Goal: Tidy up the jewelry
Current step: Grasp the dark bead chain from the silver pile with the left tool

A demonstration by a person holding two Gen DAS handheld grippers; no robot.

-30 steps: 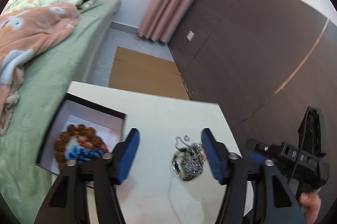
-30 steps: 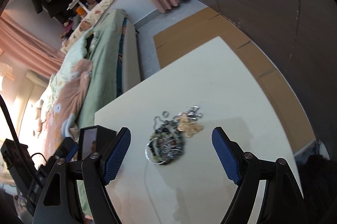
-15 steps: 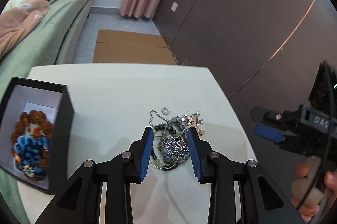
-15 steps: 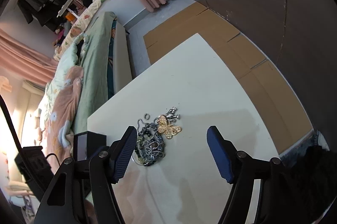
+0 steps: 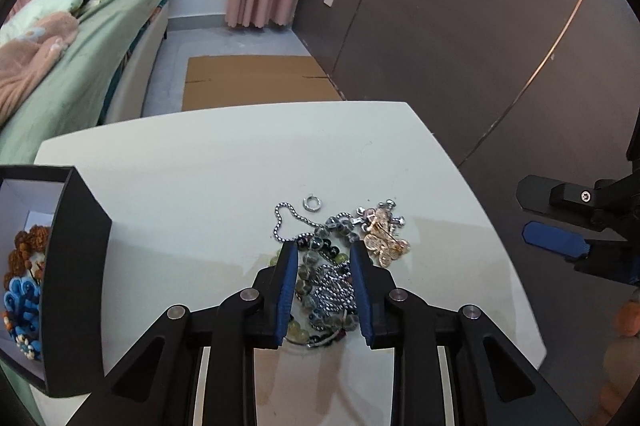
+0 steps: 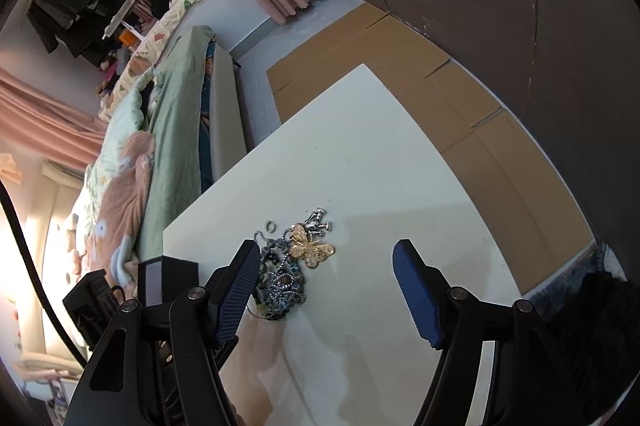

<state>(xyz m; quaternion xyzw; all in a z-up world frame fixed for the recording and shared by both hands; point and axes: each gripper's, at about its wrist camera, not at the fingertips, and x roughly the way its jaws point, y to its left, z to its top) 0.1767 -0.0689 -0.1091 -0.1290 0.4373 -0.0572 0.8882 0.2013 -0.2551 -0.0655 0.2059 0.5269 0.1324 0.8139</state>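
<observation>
A tangled pile of bead bracelets and silver chains (image 5: 326, 282) lies on the white table (image 5: 208, 185), with a gold butterfly brooch (image 5: 384, 244) and a small silver ring (image 5: 312, 203) beside it. My left gripper (image 5: 325, 258) is closing around the pile, blue pads on either side of it. The pile (image 6: 280, 282), brooch (image 6: 312, 250) and ring (image 6: 270, 226) also show in the right wrist view. My right gripper (image 6: 326, 282) is open and empty, above the table just right of the pile. It shows at the right edge of the left wrist view (image 5: 560, 238).
A black box (image 5: 76, 266) with a white lining stands at the table's left, holding brown and blue bead pieces (image 5: 24, 274). A bed with green and pink covers (image 5: 72, 65) lies beyond the table. Flat cardboard (image 5: 256, 81) lies on the floor by a dark wall.
My left gripper has moved right from near the box onto the pile and narrowed its jaws around it. My right gripper has stayed open while its view shifted slightly.
</observation>
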